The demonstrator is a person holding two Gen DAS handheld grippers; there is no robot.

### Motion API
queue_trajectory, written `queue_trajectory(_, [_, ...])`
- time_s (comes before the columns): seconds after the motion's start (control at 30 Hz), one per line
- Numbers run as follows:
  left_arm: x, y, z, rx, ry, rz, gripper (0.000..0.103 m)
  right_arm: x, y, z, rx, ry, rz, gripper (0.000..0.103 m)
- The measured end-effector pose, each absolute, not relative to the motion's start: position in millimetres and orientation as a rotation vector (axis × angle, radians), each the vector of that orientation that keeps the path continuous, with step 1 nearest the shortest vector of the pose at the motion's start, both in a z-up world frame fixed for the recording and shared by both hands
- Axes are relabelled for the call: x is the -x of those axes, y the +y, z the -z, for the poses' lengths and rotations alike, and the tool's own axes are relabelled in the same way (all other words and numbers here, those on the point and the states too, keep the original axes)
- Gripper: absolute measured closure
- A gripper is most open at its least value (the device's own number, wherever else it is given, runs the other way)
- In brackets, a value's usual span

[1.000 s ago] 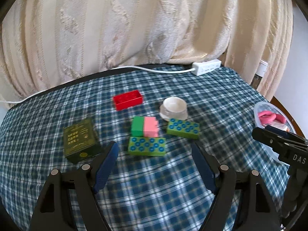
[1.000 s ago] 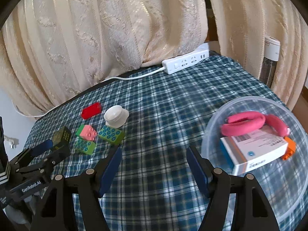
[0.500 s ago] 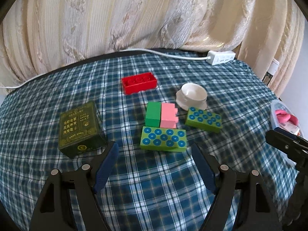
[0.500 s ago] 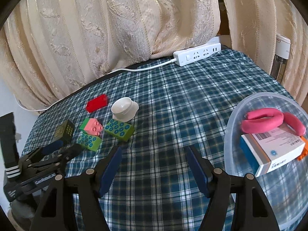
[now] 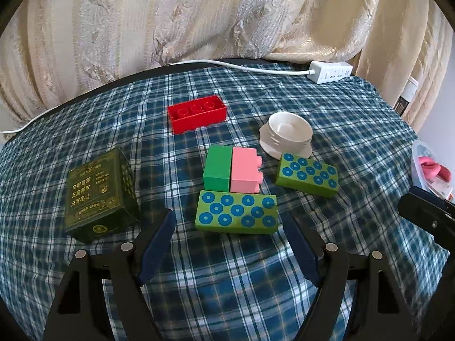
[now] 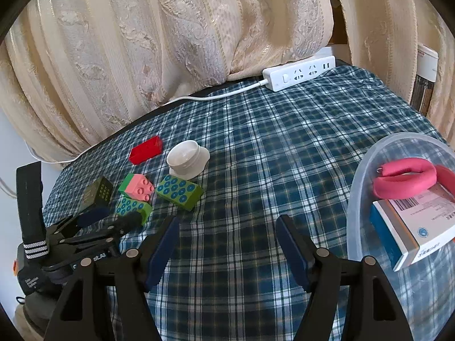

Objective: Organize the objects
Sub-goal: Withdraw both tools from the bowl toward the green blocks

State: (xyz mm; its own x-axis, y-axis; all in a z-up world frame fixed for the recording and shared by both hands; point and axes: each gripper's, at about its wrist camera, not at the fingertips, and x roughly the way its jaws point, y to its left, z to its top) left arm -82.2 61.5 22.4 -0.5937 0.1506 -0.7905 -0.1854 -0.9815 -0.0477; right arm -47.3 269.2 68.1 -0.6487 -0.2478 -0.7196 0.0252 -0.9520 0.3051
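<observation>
On the blue plaid tablecloth lie a red brick, a green-and-pink brick pair, two green blocks with blue dots, a white dish and a dark green box. My left gripper stands open just short of the nearer dotted block, nothing between its fingers. My right gripper is open over bare cloth. To its right a clear plastic bowl holds a pink ring and a blue-and-white carton.
A white power strip and its cable lie at the table's far edge under cream curtains. The left gripper shows at the lower left of the right wrist view. The table's edge drops off at the left there.
My left gripper has moved down and in toward the blocks, which now look larger and nearer. The right gripper has shifted slightly left, so the bowl sits further right in its view.
</observation>
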Motion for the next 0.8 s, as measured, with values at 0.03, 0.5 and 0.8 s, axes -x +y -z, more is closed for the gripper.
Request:
queue_trajectory(0.03, [84,60,-21,1.311,0.056,-2.648,0.023,48,268,-68,-1.237,-0.399,2.689,0.029])
queue_trajectory(0.5, [90,64,-13,1.319,0.086,-2.627,0.024,58,251,-67,-1.249,-0.351,2.679,0.029])
queue_trajectory(0.8, [86,66,-15,1.291,0.119,-2.630,0.042,64,243,-66,-1.261,-0.324,2.679,0.029])
